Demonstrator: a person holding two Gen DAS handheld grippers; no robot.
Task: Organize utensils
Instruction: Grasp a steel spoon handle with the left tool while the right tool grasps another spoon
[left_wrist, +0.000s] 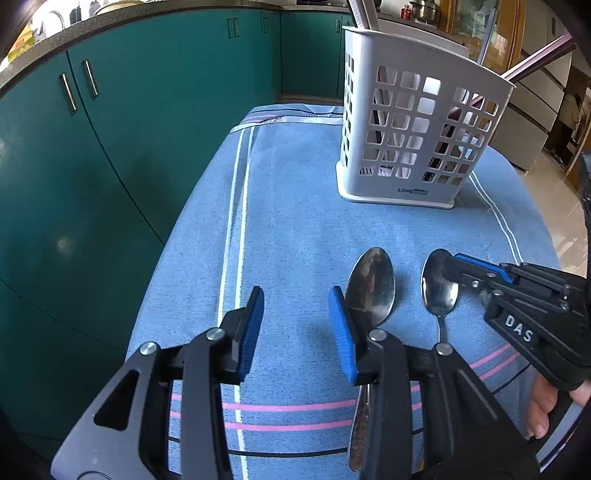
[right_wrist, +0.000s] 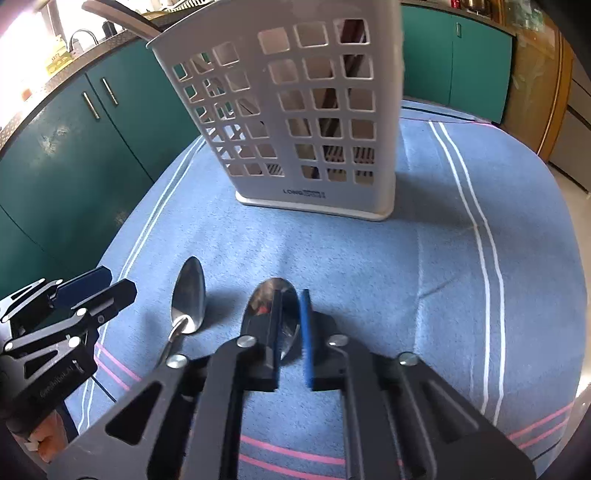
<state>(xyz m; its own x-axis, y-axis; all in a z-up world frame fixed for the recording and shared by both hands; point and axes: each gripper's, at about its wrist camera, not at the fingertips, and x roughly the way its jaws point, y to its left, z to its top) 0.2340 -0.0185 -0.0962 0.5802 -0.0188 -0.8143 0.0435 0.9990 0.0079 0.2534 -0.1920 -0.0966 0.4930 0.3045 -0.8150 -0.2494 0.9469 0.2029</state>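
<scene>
Two steel spoons lie side by side on the blue cloth, bowls toward a white perforated utensil holder (left_wrist: 413, 122) that also shows in the right wrist view (right_wrist: 306, 118). My left gripper (left_wrist: 295, 317) is open, just left of the larger spoon (left_wrist: 371, 286), which touches its right finger. My right gripper (right_wrist: 290, 332) has its jaws closed narrowly around the bowl of the smaller spoon (right_wrist: 275, 317), which rests on the cloth. In the left wrist view this gripper (left_wrist: 448, 264) sits on the smaller spoon (left_wrist: 439, 291). The larger spoon (right_wrist: 188, 299) lies left of it.
The holder holds several dark-handled utensils (left_wrist: 539, 59). The blue striped cloth (left_wrist: 295, 206) covers a small round table. Teal cabinets (left_wrist: 110, 147) stand close on the left and behind. A tiled floor (left_wrist: 554, 206) lies to the right.
</scene>
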